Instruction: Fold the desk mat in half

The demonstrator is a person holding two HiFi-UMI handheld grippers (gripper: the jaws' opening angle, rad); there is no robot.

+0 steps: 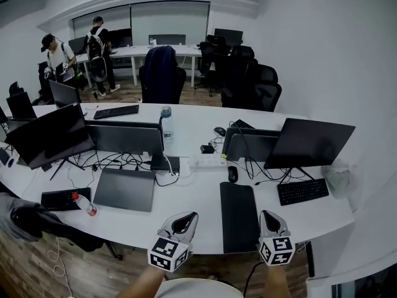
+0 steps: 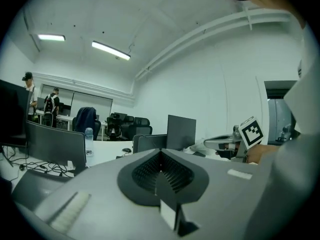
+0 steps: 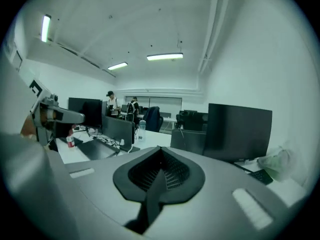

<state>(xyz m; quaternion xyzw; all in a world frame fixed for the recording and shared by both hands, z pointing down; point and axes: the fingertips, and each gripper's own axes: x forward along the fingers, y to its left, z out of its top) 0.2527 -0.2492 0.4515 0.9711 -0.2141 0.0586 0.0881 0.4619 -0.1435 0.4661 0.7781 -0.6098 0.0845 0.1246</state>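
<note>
The desk mat (image 1: 239, 216) is a dark rectangle lying flat and unfolded on the white desk (image 1: 192, 200), its near end at the front edge. My left gripper (image 1: 190, 216) hovers over the front edge, a little left of the mat. My right gripper (image 1: 268, 214) hangs just right of the mat's near right corner. Both are shut with nothing held: in the left gripper view the jaws (image 2: 161, 153) meet at the tip, and so do those in the right gripper view (image 3: 161, 151). Both gripper views look level across the room, so the mat is out of sight in them.
A mouse (image 1: 232, 174) sits just beyond the mat, a keyboard (image 1: 303, 191) to its right and a closed laptop (image 1: 124, 189) to its left. Monitors (image 1: 308, 143), cables, a power strip (image 1: 208, 161) and a red-capped bottle (image 1: 84, 203) crowd the desk. Two people stand at the back left.
</note>
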